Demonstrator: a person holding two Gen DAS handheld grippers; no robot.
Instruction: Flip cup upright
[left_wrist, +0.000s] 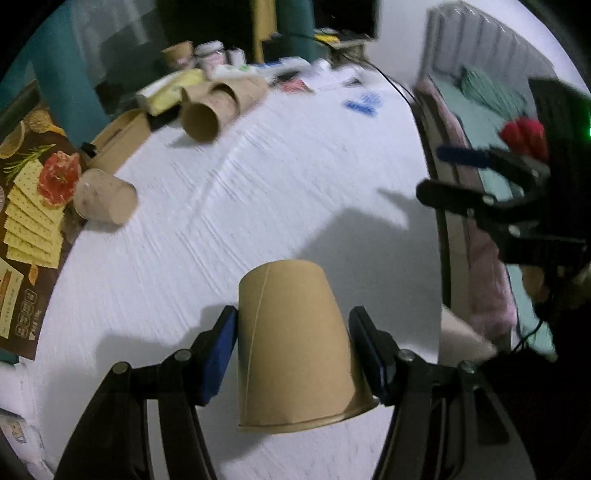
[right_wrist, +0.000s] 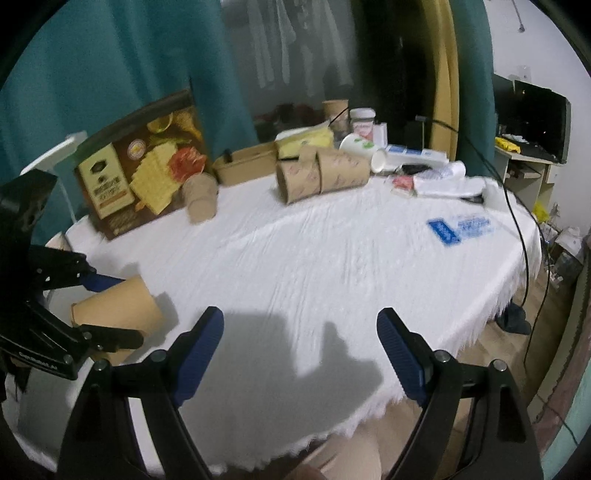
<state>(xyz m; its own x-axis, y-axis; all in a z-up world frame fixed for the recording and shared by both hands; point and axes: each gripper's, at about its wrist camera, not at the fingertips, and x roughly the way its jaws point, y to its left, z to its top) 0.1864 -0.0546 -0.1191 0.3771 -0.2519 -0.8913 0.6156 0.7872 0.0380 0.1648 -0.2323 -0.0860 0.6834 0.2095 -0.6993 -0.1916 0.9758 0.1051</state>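
A plain brown paper cup (left_wrist: 295, 350) sits between the blue pads of my left gripper (left_wrist: 293, 352), which is shut on its sides. Its closed base points away from the camera and its open rim faces back toward the gripper. In the right wrist view the same cup (right_wrist: 122, 308) lies tilted on its side in the left gripper (right_wrist: 118, 310), over the near left of the white table (right_wrist: 332, 258). My right gripper (right_wrist: 299, 347) stands open with nothing between its fingers, over the table's near edge. It also shows in the left wrist view as the right gripper (left_wrist: 436, 173).
Another brown cup (right_wrist: 201, 197) lies on its side by a cracker box (right_wrist: 144, 166). A nested row of cups (right_wrist: 321, 173) lies at the back among packets and tubs. A blue card (right_wrist: 458, 227) and a black cable (right_wrist: 517, 229) are at the right.
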